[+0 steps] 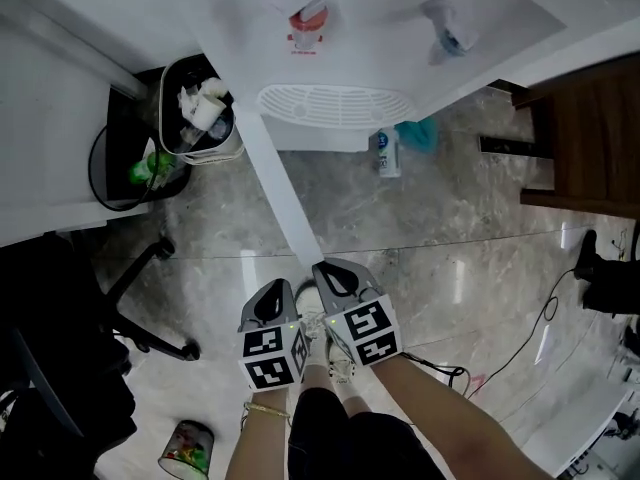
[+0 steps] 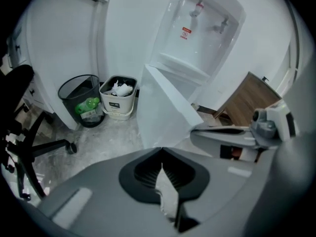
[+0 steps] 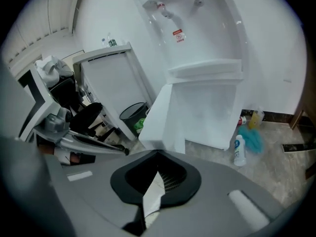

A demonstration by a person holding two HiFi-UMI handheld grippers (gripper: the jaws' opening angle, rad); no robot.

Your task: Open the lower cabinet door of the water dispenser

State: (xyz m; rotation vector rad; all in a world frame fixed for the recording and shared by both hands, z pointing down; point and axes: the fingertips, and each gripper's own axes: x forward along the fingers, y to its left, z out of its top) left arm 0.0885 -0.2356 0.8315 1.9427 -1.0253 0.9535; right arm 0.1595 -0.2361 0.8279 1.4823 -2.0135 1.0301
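Observation:
The white water dispenser point(image 1: 380, 38) stands at the top of the head view, with a red tap, a blue tap and a slotted drip tray point(image 1: 335, 105). Its lower cabinet door point(image 1: 275, 178) stands swung out, edge-on toward me, over the marble floor. The door's free end reaches my right gripper point(image 1: 322, 268), which is shut with nothing between its jaws. My left gripper point(image 1: 280, 286) sits just to its left, also shut and empty. In the left gripper view the door point(image 2: 165, 115) rises just past the closed tips point(image 2: 161, 150). The right gripper view shows the door point(image 3: 163, 115) beyond its tips point(image 3: 158, 152).
A black mesh bin point(image 1: 135, 168) and a white bin point(image 1: 205, 118) full of rubbish stand left of the dispenser. A black office chair point(image 1: 60, 338) is at the left. A white bottle point(image 1: 389, 153), a teal cloth point(image 1: 420, 133) and wooden furniture point(image 1: 590, 128) are at the right. A cable point(image 1: 520, 338) lies on the floor.

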